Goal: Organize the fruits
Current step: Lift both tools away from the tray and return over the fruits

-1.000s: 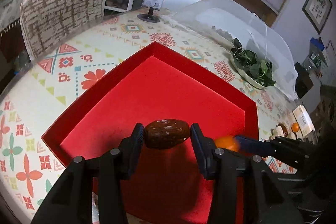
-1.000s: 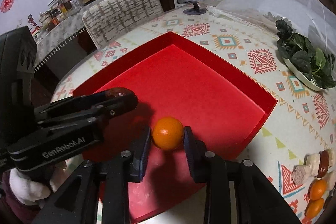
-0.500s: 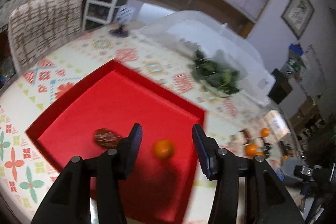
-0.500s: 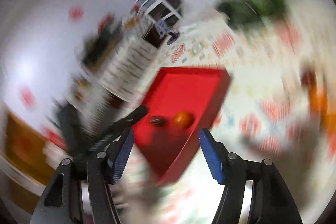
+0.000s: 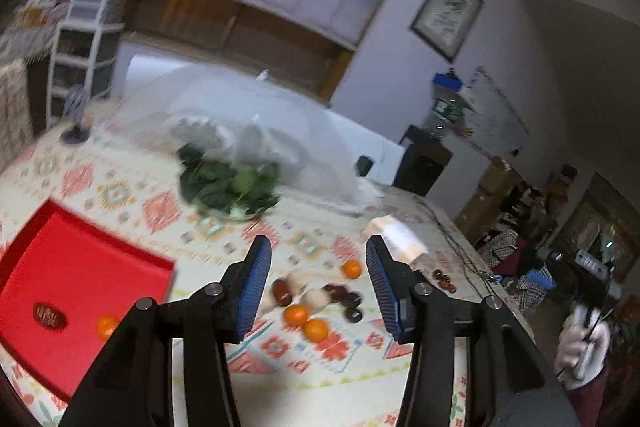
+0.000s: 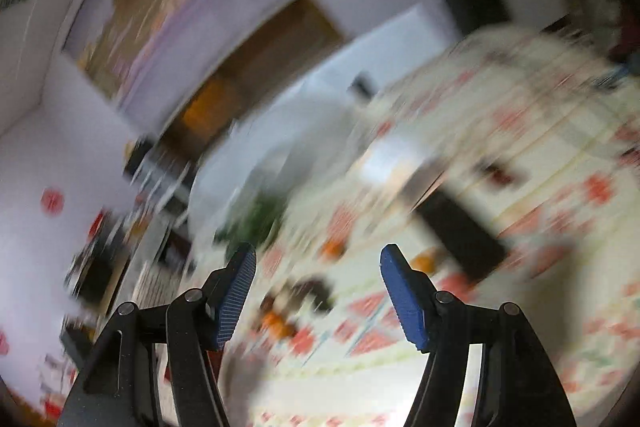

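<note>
Left two-finger gripper with blue ribbed pads (image 5: 318, 287): jaws spread wide, nothing between them, held above the table. Framed in the gap, down on the patterned cream tablecloth (image 5: 280, 371): a loose cluster of fruit, namely two small orange mandarins side by side (image 5: 306, 323), a third small mandarin apart near the right pad (image 5: 352, 269), several dark glossy dates (image 5: 346, 301), a reddish-brown oblong date (image 5: 282, 291) and pale roundish pieces (image 5: 316, 297), too blurred to name. Partly cut off by the left finger and the frame edge: a shallow red square tray (image 5: 80, 267), with one dark brown wrinkled date (image 5: 50, 315) and one small orange mandarin (image 5: 106, 326) lying apart on its floor, the mandarin half hidden behind the finger.

Further out: a plate of dark green leafy vegetables (image 5: 230, 185) under the edge of a translucent white mesh food cover (image 5: 280, 119), softened by blur; a white and tan box (image 5: 400, 241) just behind the right pad; a white plastic drawer tower (image 5: 80, 39) at far left.

Right two-finger gripper with blue ribbed pads (image 6: 318, 293): jaws also spread wide and empty. Heavily smeared by motion here; only orange blobs (image 6: 276, 323) and dark blobs (image 6: 312, 289) on the tablecloth made out, individual fruits not distinguishable. A black blurred bar (image 6: 460, 231) crossing the cloth, identity unclear.
</note>
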Motion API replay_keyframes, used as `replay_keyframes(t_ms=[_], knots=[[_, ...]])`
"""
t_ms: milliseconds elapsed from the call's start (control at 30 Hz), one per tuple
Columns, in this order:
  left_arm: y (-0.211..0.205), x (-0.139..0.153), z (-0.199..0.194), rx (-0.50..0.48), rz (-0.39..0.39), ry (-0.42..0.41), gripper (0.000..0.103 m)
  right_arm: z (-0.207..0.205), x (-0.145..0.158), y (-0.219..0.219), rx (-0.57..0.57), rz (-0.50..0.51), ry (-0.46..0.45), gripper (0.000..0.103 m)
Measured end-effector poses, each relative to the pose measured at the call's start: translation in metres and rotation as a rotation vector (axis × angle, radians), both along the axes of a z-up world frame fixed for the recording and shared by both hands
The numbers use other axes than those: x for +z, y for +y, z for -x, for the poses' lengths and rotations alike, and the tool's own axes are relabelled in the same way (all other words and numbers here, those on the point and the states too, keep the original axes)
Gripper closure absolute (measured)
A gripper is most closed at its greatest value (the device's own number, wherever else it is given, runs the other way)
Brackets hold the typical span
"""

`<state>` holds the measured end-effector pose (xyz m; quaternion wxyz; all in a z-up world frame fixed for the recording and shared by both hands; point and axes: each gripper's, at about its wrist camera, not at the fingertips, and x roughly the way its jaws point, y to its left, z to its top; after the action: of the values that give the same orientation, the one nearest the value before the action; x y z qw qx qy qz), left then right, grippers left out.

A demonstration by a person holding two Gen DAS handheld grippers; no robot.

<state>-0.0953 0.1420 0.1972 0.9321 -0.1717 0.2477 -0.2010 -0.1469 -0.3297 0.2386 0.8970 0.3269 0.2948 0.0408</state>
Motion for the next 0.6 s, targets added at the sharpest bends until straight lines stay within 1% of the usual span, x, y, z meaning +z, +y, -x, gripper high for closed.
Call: replay_keyframes(t_ms=[67, 100, 167, 200, 267, 333, 400, 433, 467, 500, 533, 567, 600], knots=[[-0.014, 0.016, 0.006, -0.003, -0.024, -0.052, 0.055, 0.023, 0.031, -0.027, -0.072, 0.008, -0.052, 0.033], [-0.018, 0.023, 0.009, -0.014, -0.026, -0.069, 0.055, 0.033, 0.044, -0.034, -0.095, 0.008, -0.078, 0.033], [-0.029, 0.043, 0.019, -0.045, -0.022, -0.107, 0.055, 0.056, 0.076, -0.050, -0.140, 0.035, -0.133, 0.033], [-0.032, 0.056, 0.025, -0.063, -0.014, -0.128, 0.055, 0.066, 0.098, -0.056, -0.165, 0.060, -0.156, 0.033], [-0.035, 0.077, 0.033, -0.091, 0.004, -0.144, 0.055, 0.083, 0.137, -0.067, -0.186, 0.096, -0.196, 0.033], [-0.032, 0.107, 0.045, -0.103, 0.007, -0.166, 0.055, 0.094, 0.168, -0.063, -0.203, 0.147, -0.207, 0.033], [-0.027, 0.135, 0.059, -0.089, -0.020, -0.204, 0.054, 0.105, 0.212, -0.057, -0.205, 0.204, -0.223, 0.033], [-0.024, 0.153, 0.068, -0.071, -0.047, -0.231, 0.054, 0.112, 0.236, -0.054, -0.205, 0.229, -0.239, 0.033], [-0.019, 0.173, 0.077, -0.052, -0.080, -0.257, 0.050, 0.120, 0.253, -0.053, -0.211, 0.247, -0.253, 0.032], [-0.017, 0.190, 0.083, -0.039, -0.099, -0.271, 0.048, 0.127, 0.276, -0.050, -0.222, 0.276, -0.266, 0.030], [-0.012, 0.204, 0.087, -0.028, -0.111, -0.279, 0.047, 0.132, 0.302, -0.046, -0.227, 0.311, -0.273, 0.029], [-0.005, 0.223, 0.092, -0.012, -0.123, -0.286, 0.046, 0.134, 0.317, -0.045, -0.227, 0.324, -0.277, 0.029], [0.001, 0.238, 0.096, 0.006, -0.134, -0.291, 0.042, 0.137, 0.340, -0.040, -0.228, 0.343, -0.277, 0.028]])
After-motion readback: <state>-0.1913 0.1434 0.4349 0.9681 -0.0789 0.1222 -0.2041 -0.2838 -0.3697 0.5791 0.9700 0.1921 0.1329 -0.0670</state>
